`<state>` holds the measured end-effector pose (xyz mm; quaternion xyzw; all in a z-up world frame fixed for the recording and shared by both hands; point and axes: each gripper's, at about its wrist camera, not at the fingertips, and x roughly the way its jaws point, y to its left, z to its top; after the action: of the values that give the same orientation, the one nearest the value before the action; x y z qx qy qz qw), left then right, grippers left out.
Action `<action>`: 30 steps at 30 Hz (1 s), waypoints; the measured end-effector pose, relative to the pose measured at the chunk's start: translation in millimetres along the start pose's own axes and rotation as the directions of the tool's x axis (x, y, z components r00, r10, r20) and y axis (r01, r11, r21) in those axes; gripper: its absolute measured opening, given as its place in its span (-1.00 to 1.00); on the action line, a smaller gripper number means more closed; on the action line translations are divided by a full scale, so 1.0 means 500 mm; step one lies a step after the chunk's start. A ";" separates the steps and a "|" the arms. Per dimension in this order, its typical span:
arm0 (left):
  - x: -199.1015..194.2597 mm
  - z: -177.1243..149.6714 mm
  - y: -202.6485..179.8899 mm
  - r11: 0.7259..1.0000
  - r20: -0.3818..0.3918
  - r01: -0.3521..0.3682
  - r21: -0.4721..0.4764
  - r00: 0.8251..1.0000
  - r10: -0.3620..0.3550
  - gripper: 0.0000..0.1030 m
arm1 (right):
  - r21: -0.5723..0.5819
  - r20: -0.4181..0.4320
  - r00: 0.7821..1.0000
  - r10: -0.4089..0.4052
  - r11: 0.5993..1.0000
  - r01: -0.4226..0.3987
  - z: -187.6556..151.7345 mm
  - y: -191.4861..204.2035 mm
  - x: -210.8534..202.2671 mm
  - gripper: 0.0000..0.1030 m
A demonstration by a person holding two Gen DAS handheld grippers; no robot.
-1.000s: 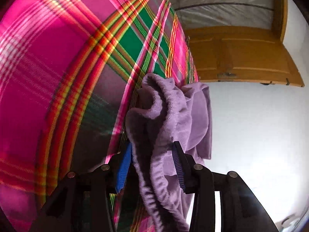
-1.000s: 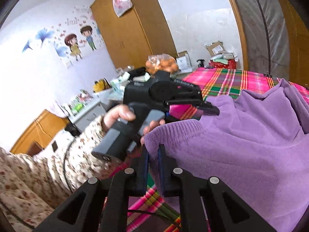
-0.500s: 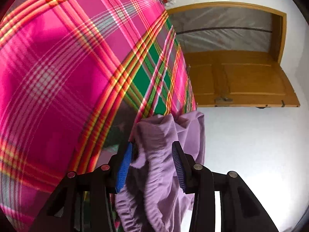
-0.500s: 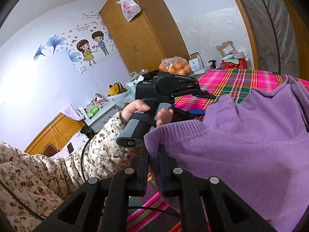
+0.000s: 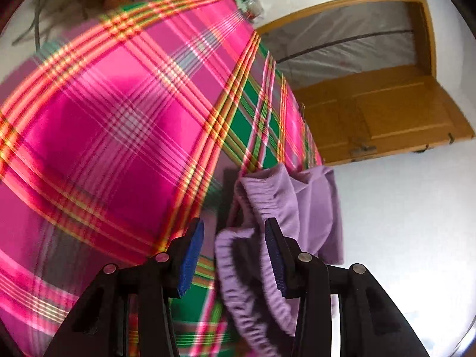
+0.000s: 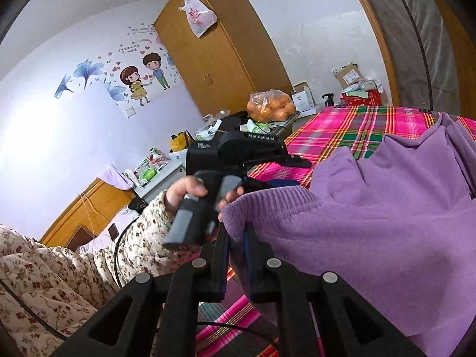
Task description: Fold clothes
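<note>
On the left claw's (image 6: pixel 293 160) black body, white lettering — too blurred to read; right claw (image 6: pixel 235 232) pinches the fuzzy purple sweater's (image 6: pixel 386 217) ribbed hem; left claw (image 5: pixel 235 238) gapes — fabric loose between.

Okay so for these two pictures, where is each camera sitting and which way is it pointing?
Left wrist: sits on the left gripper, looking along its blue-padded fingers at the plaid bedspread and a wooden door; jaws apart, with ribbed purple fabric between them.
Right wrist: sits on the right gripper, facing a wardrobe and wall stickers; jaws shut on the purple sweater; a hand in a floral sleeve holds the left gripper.
Shared: the sweater and bedspread.
</note>
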<state>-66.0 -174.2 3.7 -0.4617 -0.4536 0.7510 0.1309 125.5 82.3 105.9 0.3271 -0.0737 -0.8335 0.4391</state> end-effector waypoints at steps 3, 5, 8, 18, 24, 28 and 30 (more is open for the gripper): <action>0.007 -0.009 -0.001 0.999 -0.043 0.028 0.016 0.999 -0.028 -0.16 | 0.005 0.010 1.000 0.002 1.000 -0.002 0.001 -0.003 -0.006 -0.81; 0.017 -0.015 -0.002 0.999 -0.081 0.038 0.031 0.996 -0.035 -0.16 | 0.013 0.026 1.000 0.004 1.000 -0.004 0.006 -0.010 -0.018 -0.81; 0.025 -0.035 0.003 0.998 -0.090 0.022 0.059 0.996 -0.016 -0.16 | 0.025 0.048 0.999 0.011 1.000 -0.013 0.012 -0.016 -0.032 -0.81; 0.017 -0.038 0.038 0.996 -0.070 0.056 -0.068 0.996 -0.061 -0.16 | 0.059 0.105 0.994 0.029 0.998 -0.036 0.022 -0.042 -0.054 -0.81; -0.012 -0.050 0.024 0.998 0.023 0.014 -0.062 1.000 -0.013 -0.16 | 0.072 0.131 0.990 0.043 0.996 -0.053 0.020 -0.055 -0.068 -0.81; -0.025 -0.042 0.014 0.993 0.054 0.056 -0.108 0.997 -0.051 -0.16 | 0.062 0.128 0.991 0.044 0.997 -0.052 0.015 -0.052 -0.070 -0.81; -0.031 -0.044 0.004 0.993 0.071 0.058 -0.103 0.996 -0.051 -0.16 | 0.067 0.134 0.990 0.046 0.996 -0.056 0.015 -0.056 -0.074 -0.81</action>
<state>-39.4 -172.8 7.5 -0.4295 -0.5089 0.7376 0.1115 116.8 127.1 117.9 0.2844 -0.1406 -0.8388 0.4425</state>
